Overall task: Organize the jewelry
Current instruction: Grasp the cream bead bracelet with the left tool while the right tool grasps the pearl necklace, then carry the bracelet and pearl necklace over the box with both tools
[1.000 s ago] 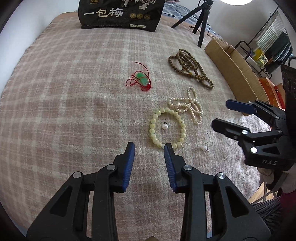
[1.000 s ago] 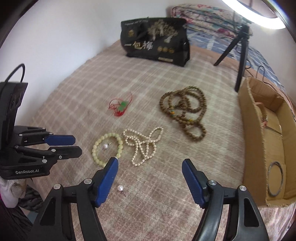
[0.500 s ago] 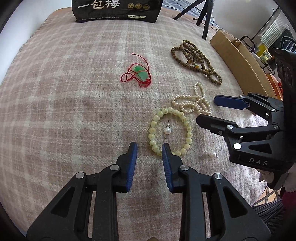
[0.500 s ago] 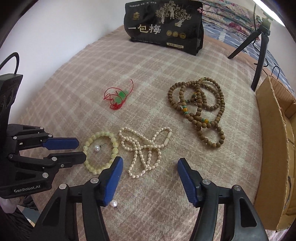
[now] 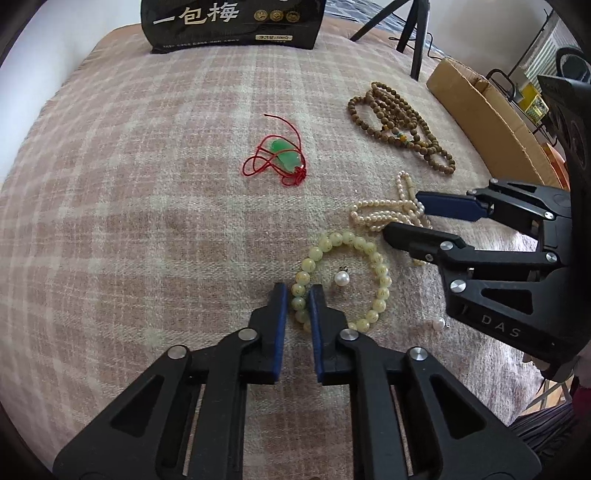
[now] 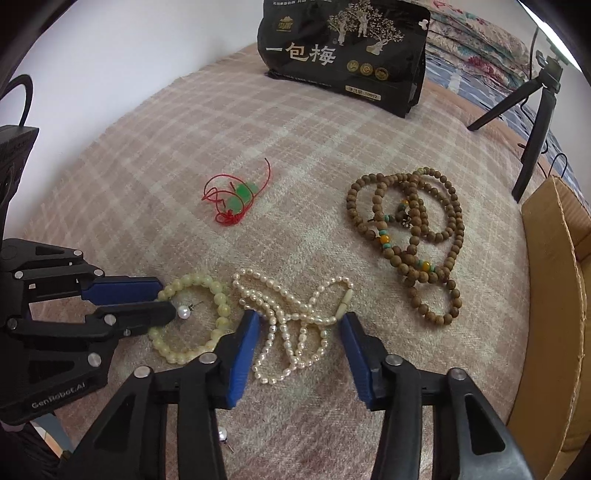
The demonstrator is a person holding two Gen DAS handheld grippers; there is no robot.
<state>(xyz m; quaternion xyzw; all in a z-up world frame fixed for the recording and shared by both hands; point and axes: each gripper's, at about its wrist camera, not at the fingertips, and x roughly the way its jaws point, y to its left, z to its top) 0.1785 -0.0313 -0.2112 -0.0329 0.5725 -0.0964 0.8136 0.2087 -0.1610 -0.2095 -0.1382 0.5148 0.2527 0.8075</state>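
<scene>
Black bag [image 5: 236,22] top cropped; cardboard box [image 6: 557,295] interior cut off.

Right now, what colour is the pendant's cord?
Red cord on the green pendant; clearest in the right wrist view.

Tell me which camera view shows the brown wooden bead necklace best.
The right wrist view: there the brown wooden bead necklace lies large and unobstructed, with its turquoise and orange accent beads clear. In the left wrist view the necklace is also whole but smaller and farther away, and the accent beads are hard to make out.
</scene>
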